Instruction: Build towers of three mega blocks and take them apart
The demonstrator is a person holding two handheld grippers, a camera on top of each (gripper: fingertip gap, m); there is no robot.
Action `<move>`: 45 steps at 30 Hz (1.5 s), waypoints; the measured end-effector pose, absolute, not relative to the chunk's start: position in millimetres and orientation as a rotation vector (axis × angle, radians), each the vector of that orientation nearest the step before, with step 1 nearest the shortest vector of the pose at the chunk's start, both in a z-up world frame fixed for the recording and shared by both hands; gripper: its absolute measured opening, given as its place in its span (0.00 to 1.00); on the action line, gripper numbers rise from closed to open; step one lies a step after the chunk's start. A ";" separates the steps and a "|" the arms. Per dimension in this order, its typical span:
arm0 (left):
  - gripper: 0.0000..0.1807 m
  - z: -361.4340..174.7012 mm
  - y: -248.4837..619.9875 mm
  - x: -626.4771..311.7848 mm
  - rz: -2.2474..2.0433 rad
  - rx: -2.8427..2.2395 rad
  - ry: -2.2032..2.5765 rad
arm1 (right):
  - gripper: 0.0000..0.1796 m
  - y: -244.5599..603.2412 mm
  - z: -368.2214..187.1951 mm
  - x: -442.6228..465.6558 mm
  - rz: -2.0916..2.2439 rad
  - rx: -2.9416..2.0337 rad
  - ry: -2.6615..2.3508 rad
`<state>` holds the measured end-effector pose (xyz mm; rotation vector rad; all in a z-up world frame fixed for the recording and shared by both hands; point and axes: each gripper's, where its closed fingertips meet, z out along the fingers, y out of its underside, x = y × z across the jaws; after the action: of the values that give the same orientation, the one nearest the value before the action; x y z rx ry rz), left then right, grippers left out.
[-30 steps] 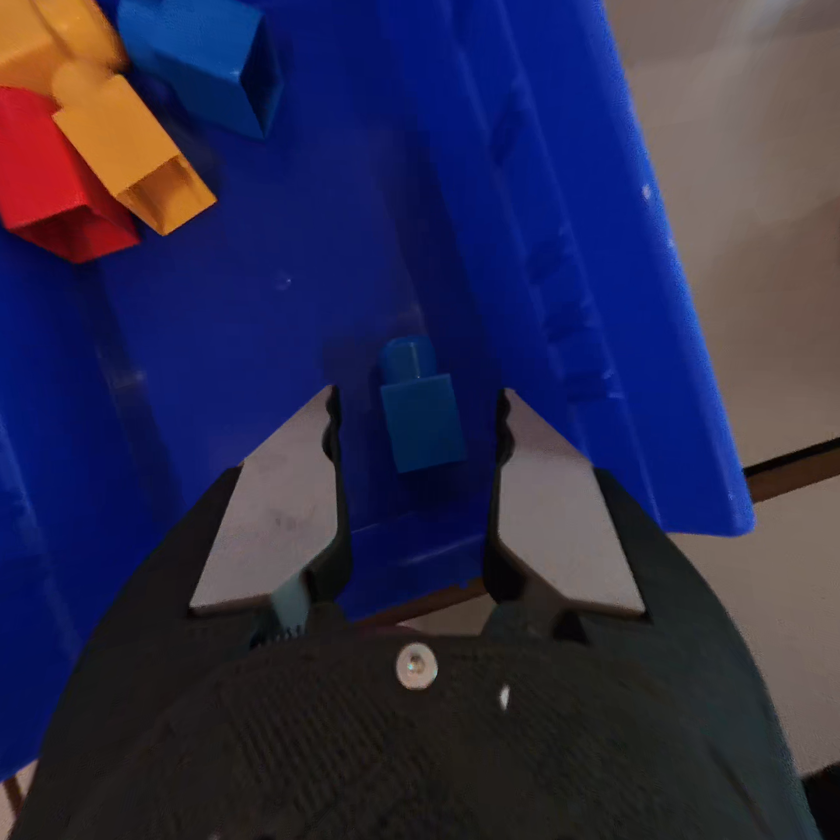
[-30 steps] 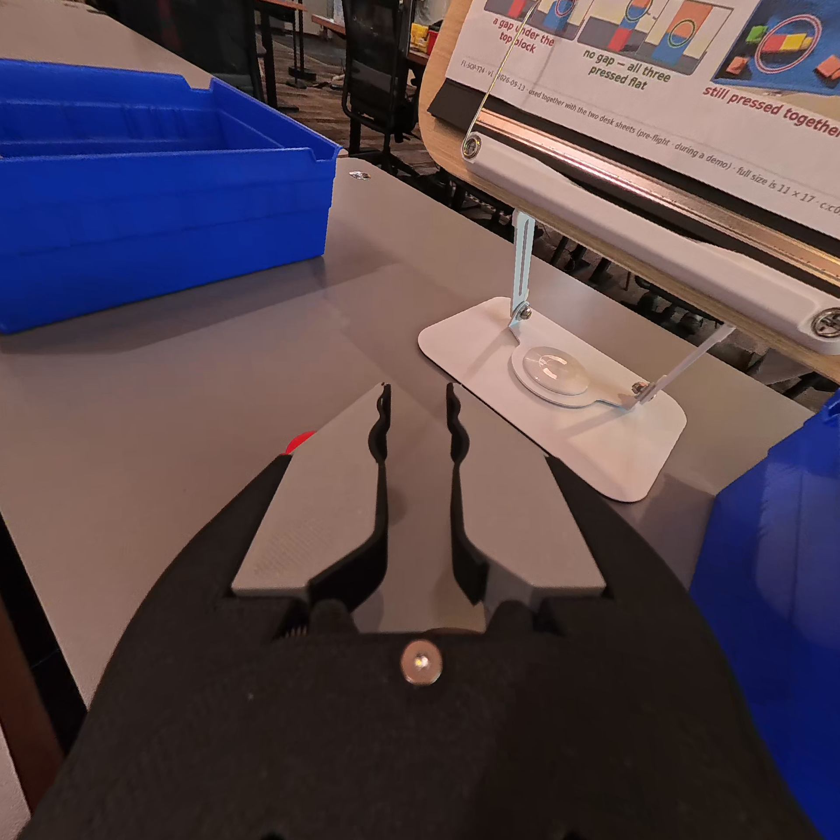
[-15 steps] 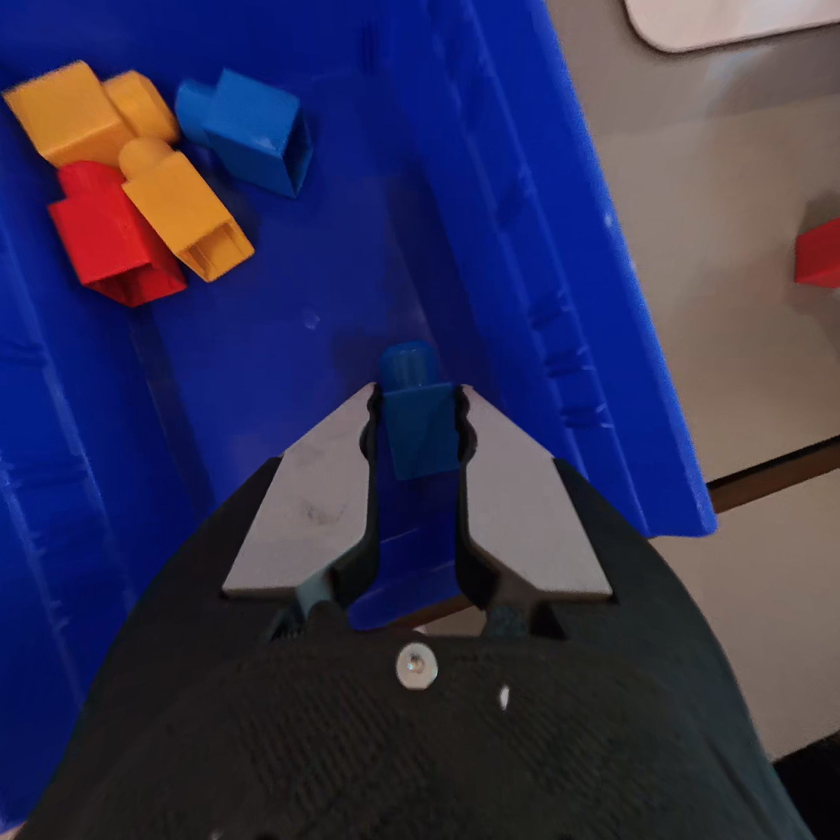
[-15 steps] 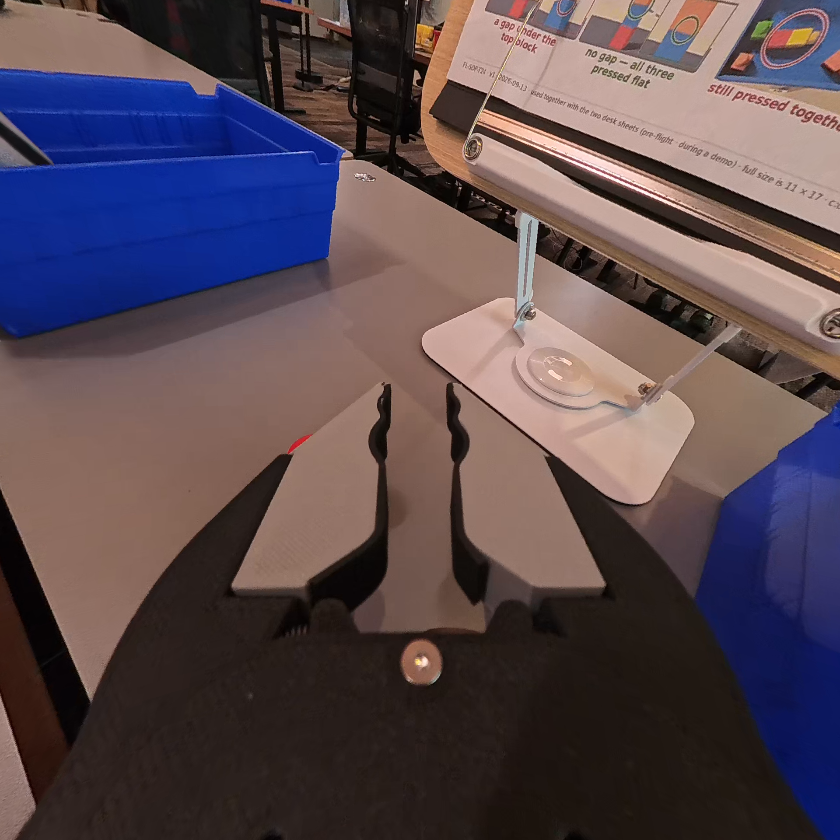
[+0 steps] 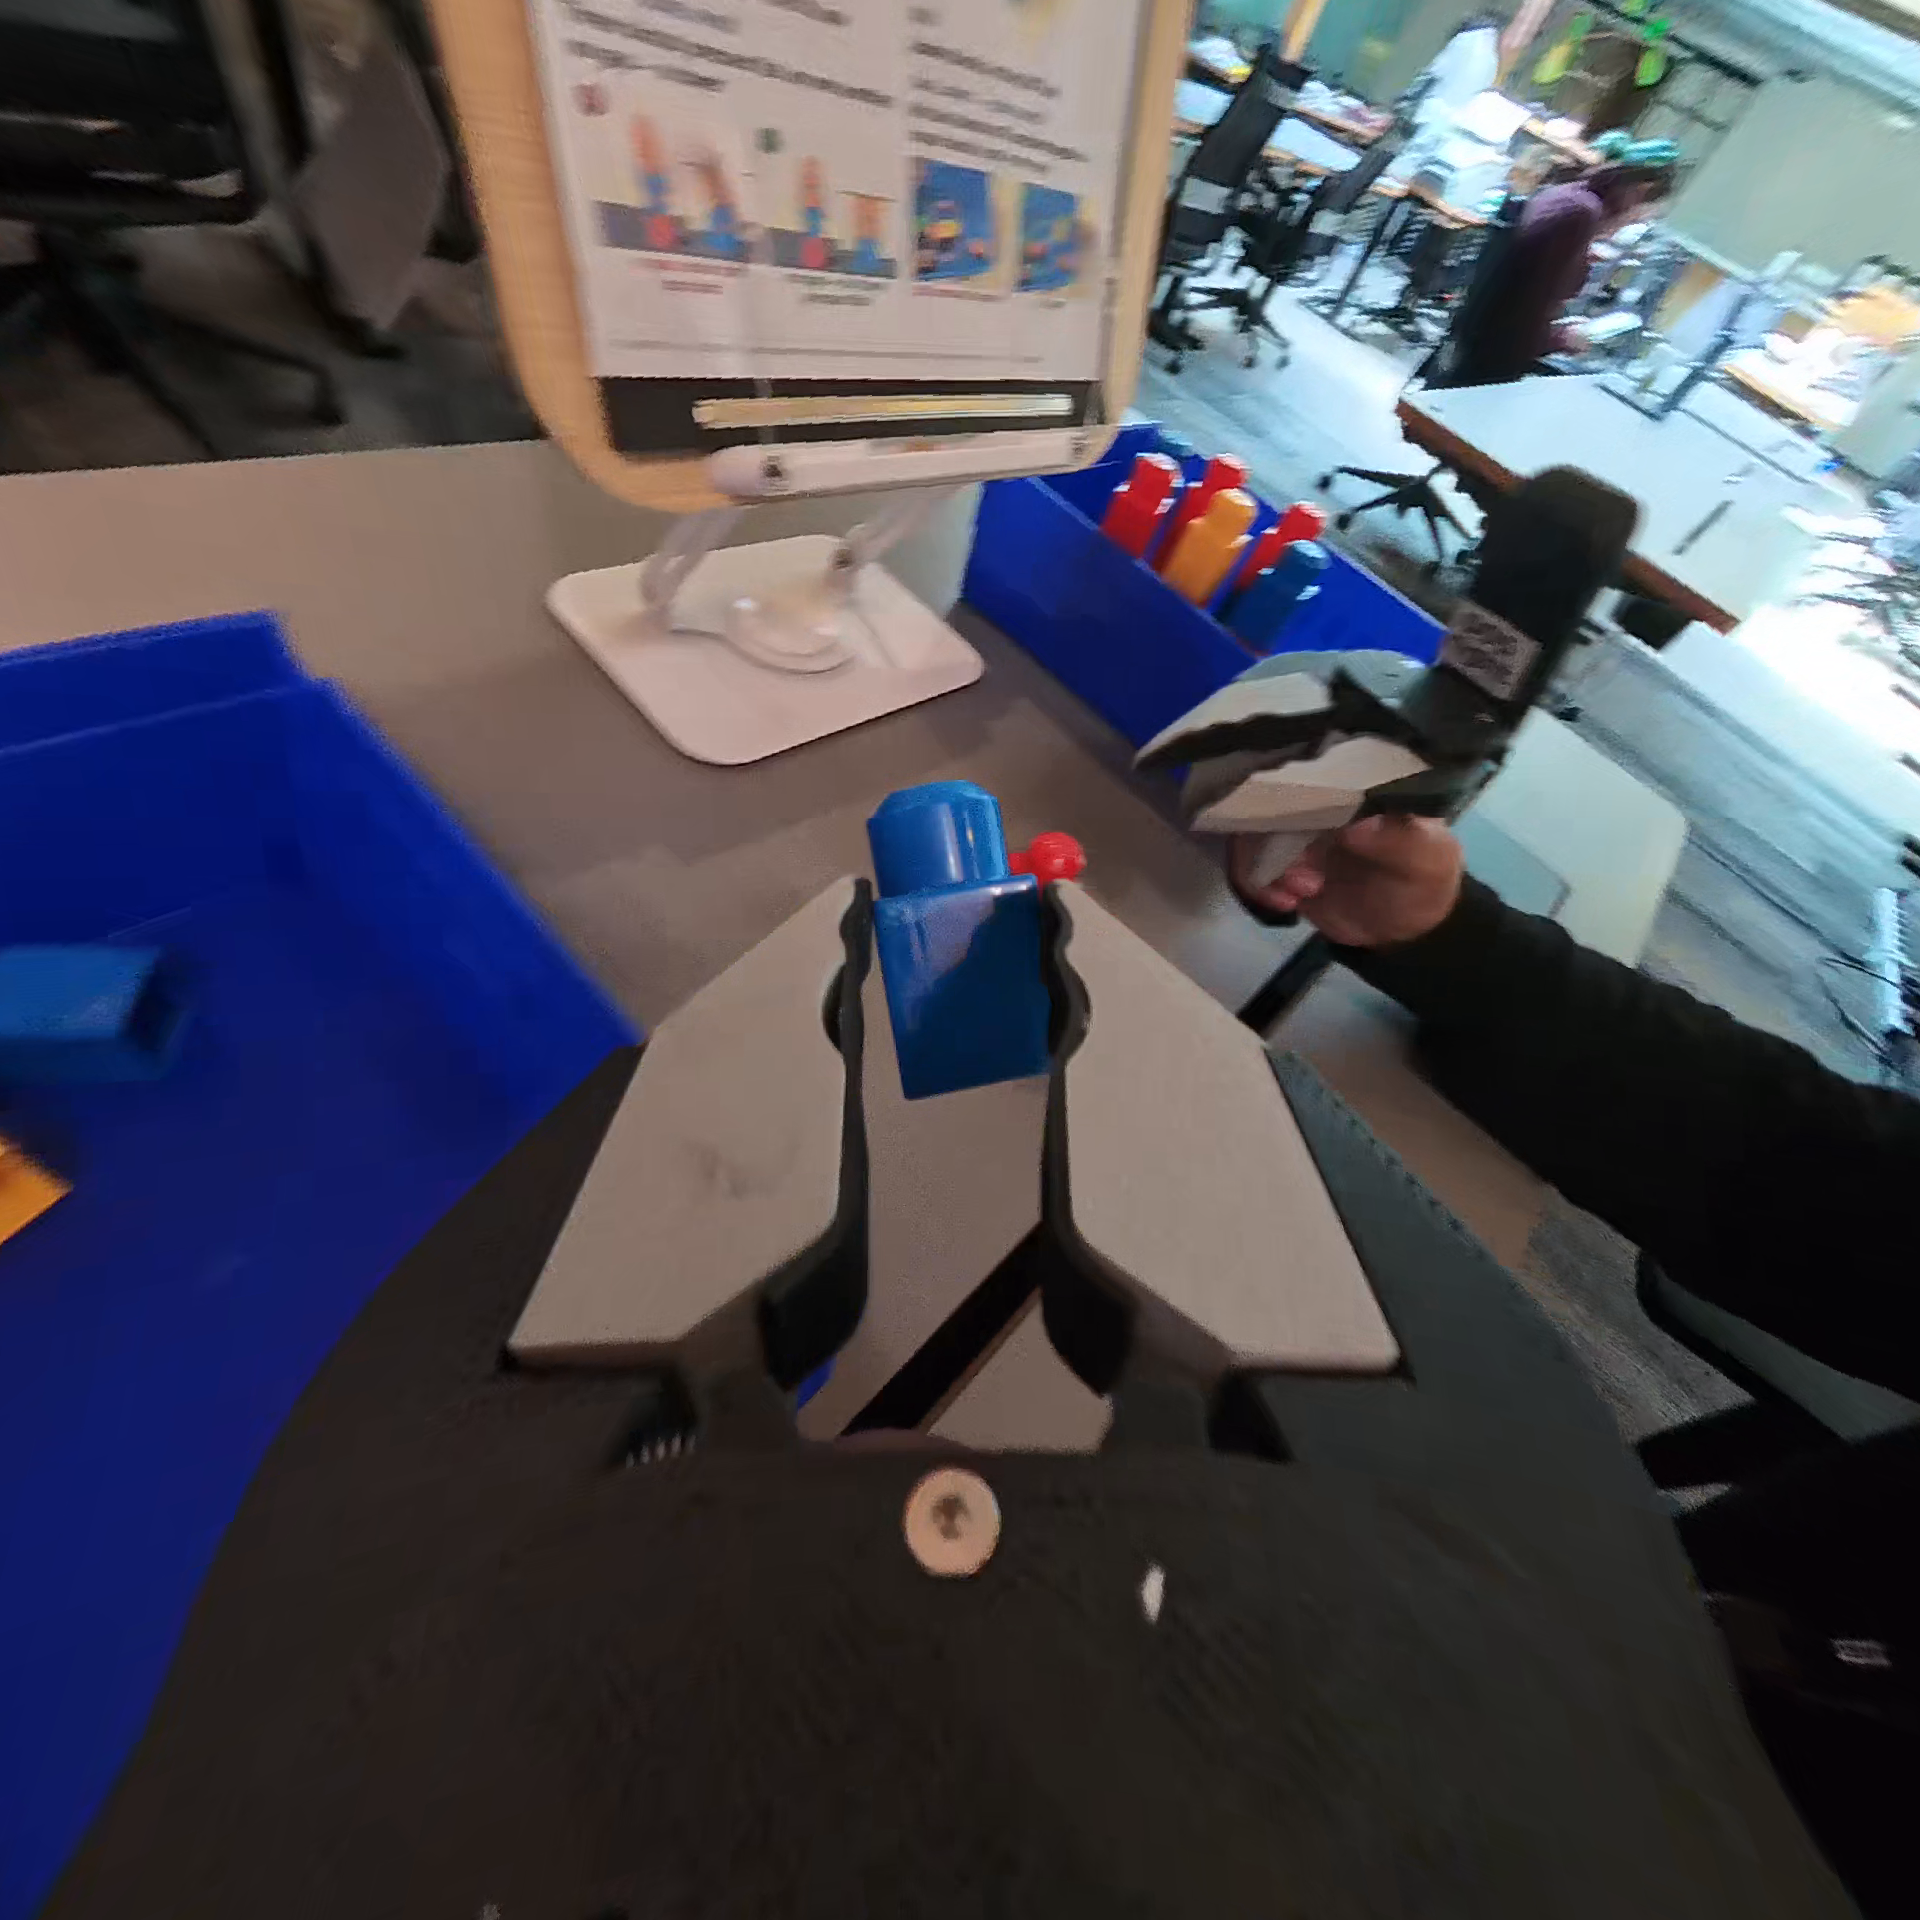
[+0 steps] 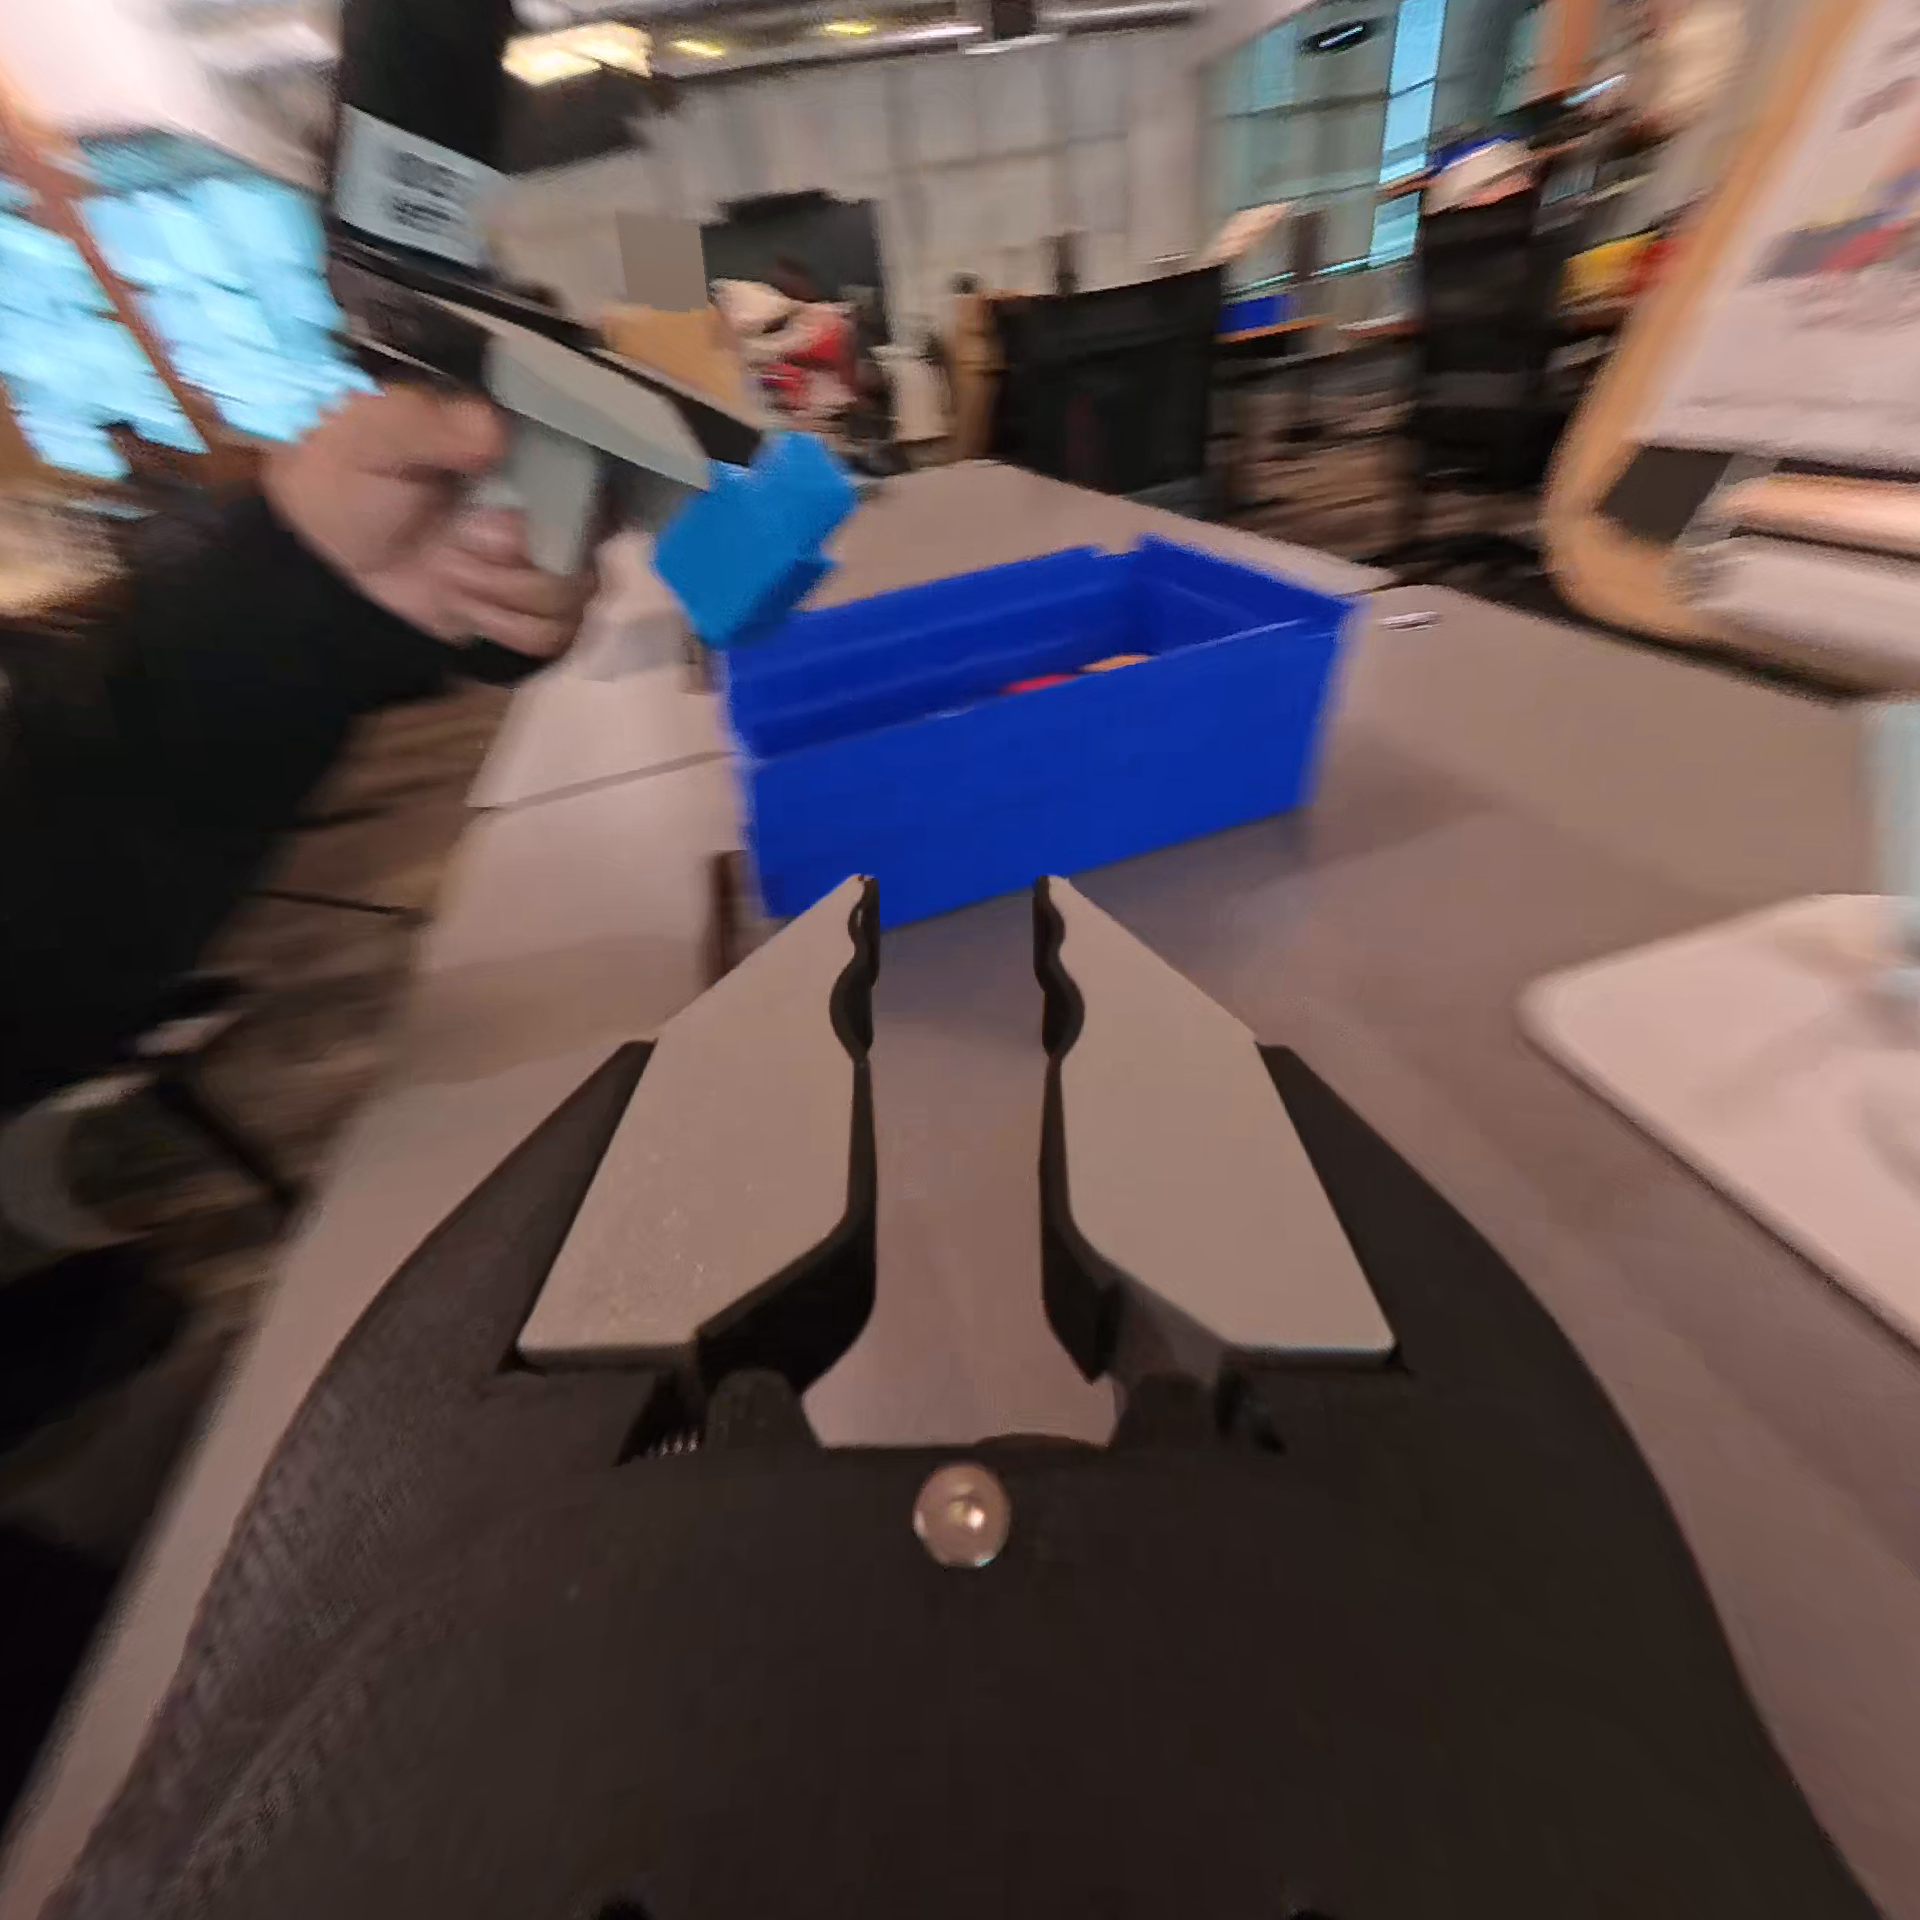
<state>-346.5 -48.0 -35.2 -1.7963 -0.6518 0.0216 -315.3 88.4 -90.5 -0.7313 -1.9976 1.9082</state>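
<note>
1. The instruction sheet on the white stand carries pictures and print, too blurred to read.
2. Right of the stand, a blue bin holds red, orange and blue blocks upright.
3. Left of the stand, another blue bin holds loose blocks.
4. The left gripper is clamped on a blue block, raised in front of the stand.
5. The right gripper is partly open and empty.
6. A red block sits on the table.

Two wrist cameras, each looking out along its own fingers

Left view faces the white stand across the grey table; right view faces the blue bin; each shows the opposite gripper.
</note>
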 end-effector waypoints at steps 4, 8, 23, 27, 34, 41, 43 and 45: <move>0.17 -34.9 7.2 -316.8 -0.083 -1.773 -0.496 | 0.20 61.8 -89.0 -289.5 2.166 -0.694 -2.148; 0.17 -44.5 52.6 -299.3 -0.194 -1.743 -0.409 | 0.24 56.5 -83.5 -278.6 2.237 -0.635 -2.174; 0.17 -49.6 81.2 -297.6 -0.488 -1.517 -0.362 | 0.15 63.2 -81.2 -282.5 2.417 -0.714 -2.143; 0.17 -53.8 79.8 -298.5 -0.501 -1.496 -0.366 | 0.16 61.9 -85.8 -284.0 2.398 -0.723 -2.159; 0.00 -55.3 77.0 -295.7 -0.497 -1.457 -0.341 | 0.21 56.5 -90.5 -286.8 2.425 -0.771 -2.161; 0.00 -92.2 92.2 -314.3 -0.406 -1.544 -0.453 | 0.00 74.3 -114.0 -316.1 1.956 -0.845 -2.136; 0.00 -99.5 95.4 -314.9 -0.349 -1.588 -0.447 | 0.00 75.8 -110.1 -313.1 2.004 -0.842 -2.138; 0.00 -99.4 94.4 -318.5 -0.289 -1.595 -0.454 | 0.00 77.8 -109.4 -314.1 2.014 -0.859 -2.129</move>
<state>-318.5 94.4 -99.4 -1.5949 -0.4538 -0.2889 -314.1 77.8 -109.4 -0.8591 -2.1294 2.0136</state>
